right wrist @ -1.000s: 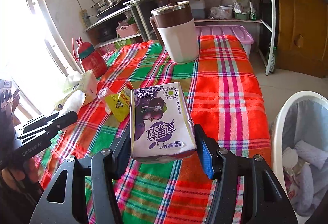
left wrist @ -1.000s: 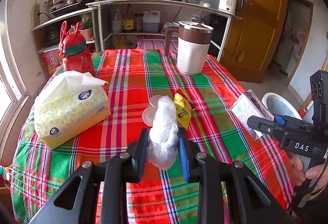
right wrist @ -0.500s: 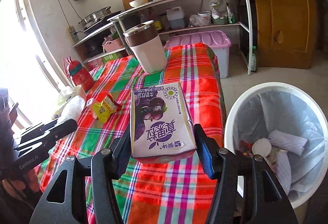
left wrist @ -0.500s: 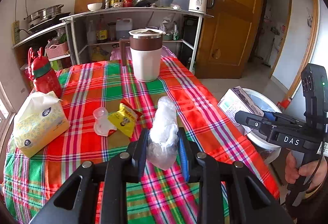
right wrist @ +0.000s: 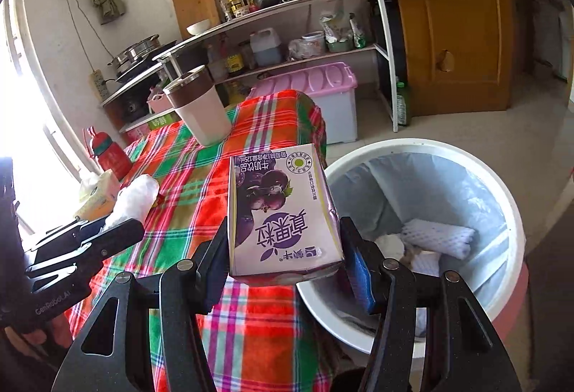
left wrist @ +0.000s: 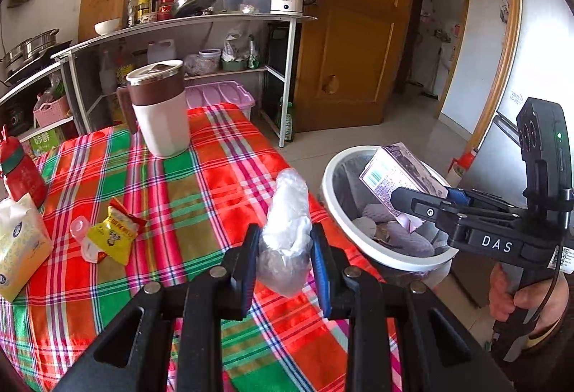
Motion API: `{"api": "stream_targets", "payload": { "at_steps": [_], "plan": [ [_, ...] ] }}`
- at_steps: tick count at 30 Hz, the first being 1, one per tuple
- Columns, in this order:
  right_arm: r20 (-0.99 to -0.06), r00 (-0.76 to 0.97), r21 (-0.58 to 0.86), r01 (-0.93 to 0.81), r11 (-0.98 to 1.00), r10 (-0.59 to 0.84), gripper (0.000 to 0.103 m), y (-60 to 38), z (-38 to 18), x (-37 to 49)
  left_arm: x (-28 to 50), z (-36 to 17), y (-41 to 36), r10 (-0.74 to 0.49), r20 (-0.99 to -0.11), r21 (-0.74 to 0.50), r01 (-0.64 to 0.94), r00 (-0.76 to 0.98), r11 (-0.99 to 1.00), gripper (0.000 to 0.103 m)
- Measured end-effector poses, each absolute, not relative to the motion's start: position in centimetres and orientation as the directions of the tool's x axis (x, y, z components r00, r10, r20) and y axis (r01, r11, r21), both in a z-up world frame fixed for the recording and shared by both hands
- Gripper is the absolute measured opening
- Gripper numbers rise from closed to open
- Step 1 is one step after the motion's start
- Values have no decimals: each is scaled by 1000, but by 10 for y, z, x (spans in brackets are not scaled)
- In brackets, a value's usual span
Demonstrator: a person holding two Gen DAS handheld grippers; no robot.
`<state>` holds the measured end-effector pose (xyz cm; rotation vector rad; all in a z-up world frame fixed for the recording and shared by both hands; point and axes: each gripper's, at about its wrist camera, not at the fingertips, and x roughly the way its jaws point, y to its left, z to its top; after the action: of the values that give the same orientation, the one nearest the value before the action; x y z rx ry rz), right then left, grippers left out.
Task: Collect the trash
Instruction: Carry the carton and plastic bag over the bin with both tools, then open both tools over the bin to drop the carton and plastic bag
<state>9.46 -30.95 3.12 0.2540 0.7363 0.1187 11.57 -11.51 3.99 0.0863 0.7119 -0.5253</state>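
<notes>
My left gripper (left wrist: 285,254) is shut on a crumpled clear plastic bag (left wrist: 287,212), held above the table's right edge. My right gripper (right wrist: 287,259) is shut on a purple milk-drink carton (right wrist: 280,209), which hangs at the rim of the white trash bin (right wrist: 423,144). In the left wrist view the carton (left wrist: 398,180) sits over the bin (left wrist: 337,162), with the right gripper (left wrist: 412,198) beside it. A yellow snack wrapper (left wrist: 114,234) and a clear plastic lid (left wrist: 80,234) lie on the plaid tablecloth (left wrist: 215,184).
A brown-and-white jug (left wrist: 159,112), a red bottle (left wrist: 19,173) and a tissue pack (left wrist: 19,245) stand on the table. The bin holds white foam wrap (right wrist: 437,237) and other scraps. Shelves with kitchenware (left wrist: 215,19) and a pink storage box (right wrist: 323,83) stand behind; a wooden door (left wrist: 358,33) is at right.
Both grippers have swung to the right with their loads, from over the table towards the bin. The carton now hangs at the bin's rim; the bin fills more of both views.
</notes>
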Motion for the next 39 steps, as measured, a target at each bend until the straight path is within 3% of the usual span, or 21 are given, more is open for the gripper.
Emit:
{"api": "stream_targets", "payload": {
  "at_steps": [11,33,36,38,39],
  "plan": [
    [-653,749,250,69,966,116,58,-356,33,77,110,41,-177,-472,-647,-69,570,600,819,29],
    [-769,640,159,197,967,-4,58,-413,-14,89,115,4,-245,-495,-726,-119,622,478,774,29],
    [-776,630,139,199,970,-19,59,-412,-16,92,117,2,-245,-482,-731,-114,610,483,784,36],
    [-777,629,133,200,971,-23,59,-412,-17,92,117,2,-245,-482,-727,-113,608,488,786,50],
    [-779,627,133,200,971,-23,59,-412,-18,92,117,2,-243,-481,-728,-115,605,488,788,51]
  ]
}}
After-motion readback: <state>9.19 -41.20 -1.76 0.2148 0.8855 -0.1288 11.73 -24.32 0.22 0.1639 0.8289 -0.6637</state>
